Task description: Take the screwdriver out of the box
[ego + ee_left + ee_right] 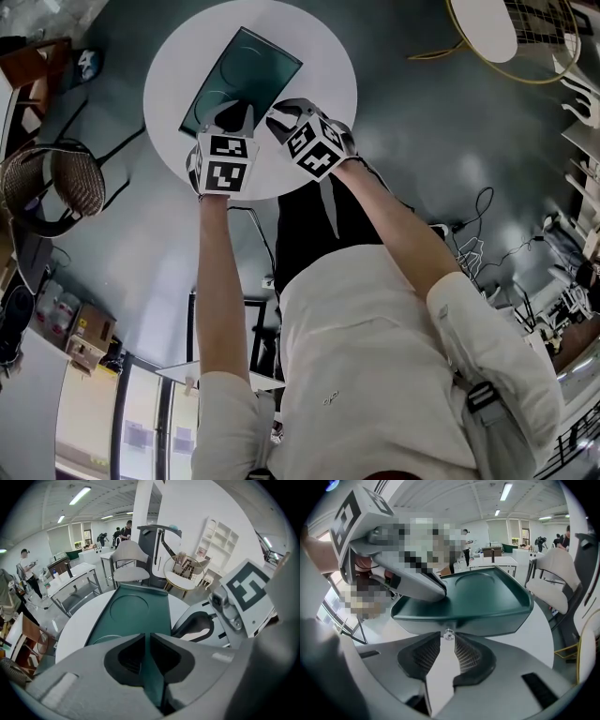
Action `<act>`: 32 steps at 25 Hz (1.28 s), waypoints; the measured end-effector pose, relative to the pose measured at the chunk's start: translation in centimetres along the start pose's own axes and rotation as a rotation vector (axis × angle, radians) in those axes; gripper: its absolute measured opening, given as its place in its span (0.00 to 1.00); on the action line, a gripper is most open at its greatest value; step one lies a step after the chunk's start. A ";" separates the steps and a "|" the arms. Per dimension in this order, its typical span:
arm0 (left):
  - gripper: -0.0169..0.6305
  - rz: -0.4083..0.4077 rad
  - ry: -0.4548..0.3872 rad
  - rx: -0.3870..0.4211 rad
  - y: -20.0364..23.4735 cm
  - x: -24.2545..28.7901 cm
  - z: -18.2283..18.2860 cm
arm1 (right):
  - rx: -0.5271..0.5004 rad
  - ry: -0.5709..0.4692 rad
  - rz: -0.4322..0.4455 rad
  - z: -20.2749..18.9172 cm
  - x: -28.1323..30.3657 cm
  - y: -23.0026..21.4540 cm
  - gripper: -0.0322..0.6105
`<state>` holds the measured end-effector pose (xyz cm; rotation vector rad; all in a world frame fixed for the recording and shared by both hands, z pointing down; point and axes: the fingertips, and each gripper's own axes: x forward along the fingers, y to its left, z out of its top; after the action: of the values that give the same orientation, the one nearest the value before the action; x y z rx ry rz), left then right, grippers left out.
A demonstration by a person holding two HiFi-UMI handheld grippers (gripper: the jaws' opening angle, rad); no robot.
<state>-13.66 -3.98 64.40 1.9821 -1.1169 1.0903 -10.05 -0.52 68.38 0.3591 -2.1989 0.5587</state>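
Box [242, 82] on round table [323, 56], upper centre of the head view. Left gripper [234, 112] and right gripper [277, 118] lie side by side at its lower edge.

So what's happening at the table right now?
A person works two handheld grippers at a dark green plastic box on a round white table. The left gripper looks clamped on the box's rim, apparently steadying it. The right gripper, jaws apart, sits at the box's near wall with a small shiny metal knob between its tips, not pinched. No screwdriver is visible.
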 end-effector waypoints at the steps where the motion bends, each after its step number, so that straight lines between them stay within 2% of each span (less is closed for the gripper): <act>1: 0.09 0.002 0.009 -0.003 0.0 0.0 0.0 | 0.001 0.000 0.000 0.0 0.0 0.0 0.21; 14: 0.04 0.040 0.092 -0.095 0.7 0.4 0.1 | 0.003 0.008 0.008 0.0 0.3 -0.4 0.17; 23: 0.04 0.114 0.090 -0.160 1.0 0.4 0.0 | 0.008 0.021 0.017 -0.1 0.4 -0.3 0.16; 32: 0.04 0.130 0.091 -0.222 1.4 0.5 -0.1 | -0.003 0.054 0.027 -0.7 -0.1 -0.2 0.16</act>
<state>-14.76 -4.72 65.00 1.6922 -1.2729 1.0614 -9.44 -0.28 68.75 0.3090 -2.1551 0.5736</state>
